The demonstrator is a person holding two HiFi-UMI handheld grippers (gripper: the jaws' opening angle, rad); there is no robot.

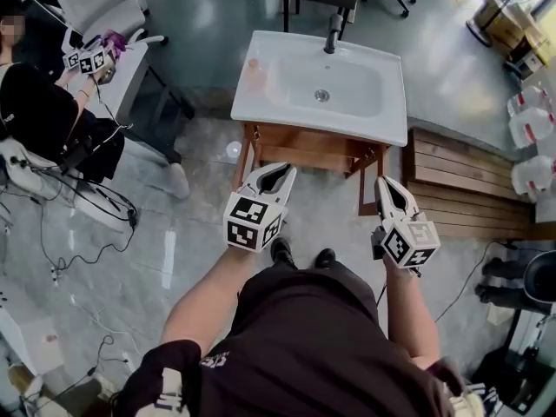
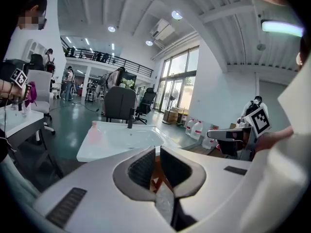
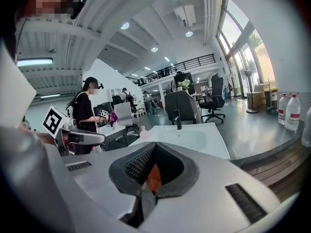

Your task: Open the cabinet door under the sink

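While the left tongs are held almost closed and the right tongs fully closed, both empty, the stiff brown wooden cabinet door under the white rectangular sink ahead is probably best gripped by its free edge.

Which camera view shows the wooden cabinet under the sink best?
The head view: the wooden cabinet shows its front and legs below the sink. Both gripper views show only a sliver of wood between the fingers.
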